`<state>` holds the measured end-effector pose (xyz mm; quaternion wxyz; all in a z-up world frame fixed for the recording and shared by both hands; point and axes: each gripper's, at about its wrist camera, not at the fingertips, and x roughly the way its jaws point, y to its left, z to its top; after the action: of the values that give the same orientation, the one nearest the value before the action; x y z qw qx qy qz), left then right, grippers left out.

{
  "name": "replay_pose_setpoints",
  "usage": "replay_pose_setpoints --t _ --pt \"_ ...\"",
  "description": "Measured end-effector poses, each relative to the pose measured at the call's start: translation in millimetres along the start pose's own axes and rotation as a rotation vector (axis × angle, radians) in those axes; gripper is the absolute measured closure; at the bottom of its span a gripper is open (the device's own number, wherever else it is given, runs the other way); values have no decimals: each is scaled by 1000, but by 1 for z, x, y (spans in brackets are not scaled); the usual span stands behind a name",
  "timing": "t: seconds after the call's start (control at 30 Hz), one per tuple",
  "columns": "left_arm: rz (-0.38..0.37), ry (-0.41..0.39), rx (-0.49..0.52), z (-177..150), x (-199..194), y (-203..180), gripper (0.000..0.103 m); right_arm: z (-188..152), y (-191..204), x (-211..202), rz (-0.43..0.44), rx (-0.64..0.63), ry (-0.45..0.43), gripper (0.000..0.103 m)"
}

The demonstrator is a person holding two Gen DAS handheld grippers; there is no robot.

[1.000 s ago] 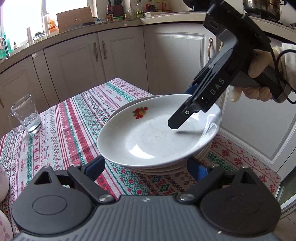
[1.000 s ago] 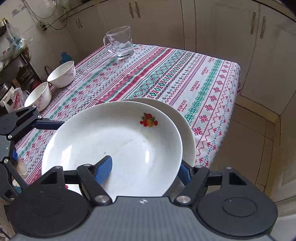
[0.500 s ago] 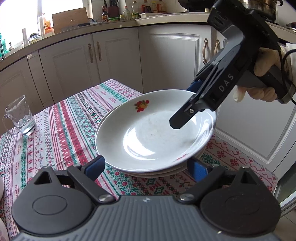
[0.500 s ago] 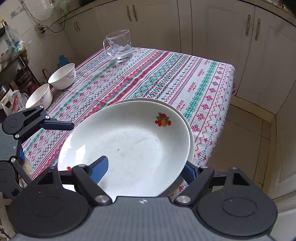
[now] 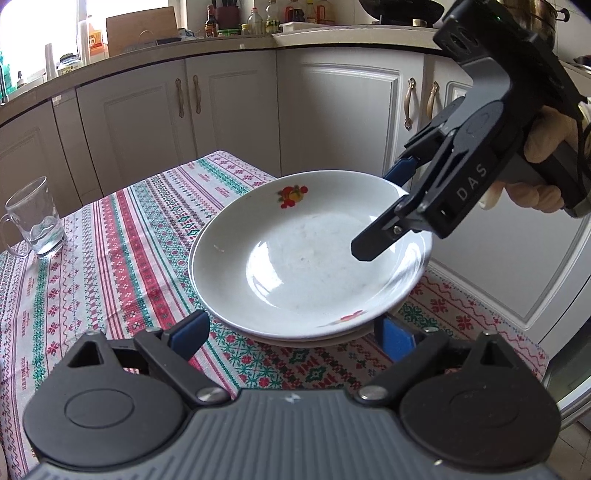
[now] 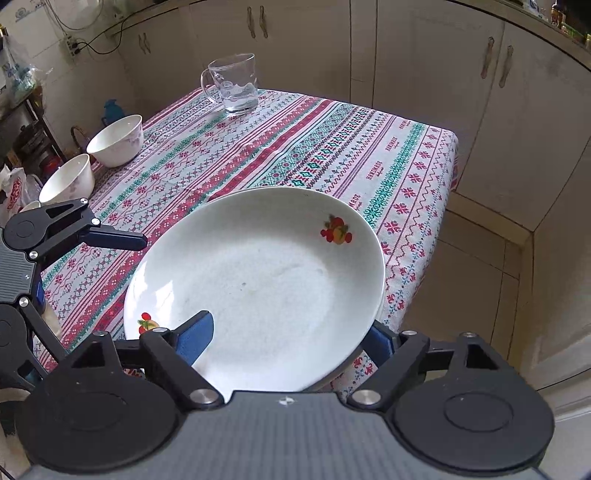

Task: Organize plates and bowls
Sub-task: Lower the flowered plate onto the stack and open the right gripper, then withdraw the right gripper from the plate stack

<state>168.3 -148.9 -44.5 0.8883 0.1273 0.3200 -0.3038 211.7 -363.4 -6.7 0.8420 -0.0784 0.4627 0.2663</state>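
Top plate [image 5: 303,258] with fruit decal sits on a plate stack at the corner of the patterned tablecloth [image 5: 110,258]. Right gripper [image 6: 291,334] straddles its near rim, jaws opening, one pad over the plate and one outside the rim, no pinch visible. Left gripper [image 5: 295,334] wide open, empty, just short of the stack. Two bowls [image 6: 116,140] and a glass mug [image 6: 232,83] stand well apart.

Table with patterned cloth [image 6: 295,147] sits in corner of cream cabinets [image 5: 229,110]; window [image 5: 37,29] glares above the countertop [image 5: 332,37], beige tiled floor [image 6: 480,266] beside table.
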Motion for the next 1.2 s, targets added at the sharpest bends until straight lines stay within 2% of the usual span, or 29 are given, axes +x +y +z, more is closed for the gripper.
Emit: replay_pose_setpoints --t 0.5,0.57,0.73,0.97,1.2 --pt "9 -13 8 -2 -3 0 7 -11 10 3 -72 -1 17 5" --pt "7 -18 3 -2 -5 2 7 -13 14 -1 -79 -8 -7 0" --pt "2 -45 -6 -2 -16 5 4 -15 30 -14 -112 -27 -71 0" --pt "12 -79 -9 -6 -36 13 3 -22 65 -35 -175 -38 -234 0" --pt "19 -107 -31 -14 -65 25 3 -28 106 -36 -200 -6 -306 0"
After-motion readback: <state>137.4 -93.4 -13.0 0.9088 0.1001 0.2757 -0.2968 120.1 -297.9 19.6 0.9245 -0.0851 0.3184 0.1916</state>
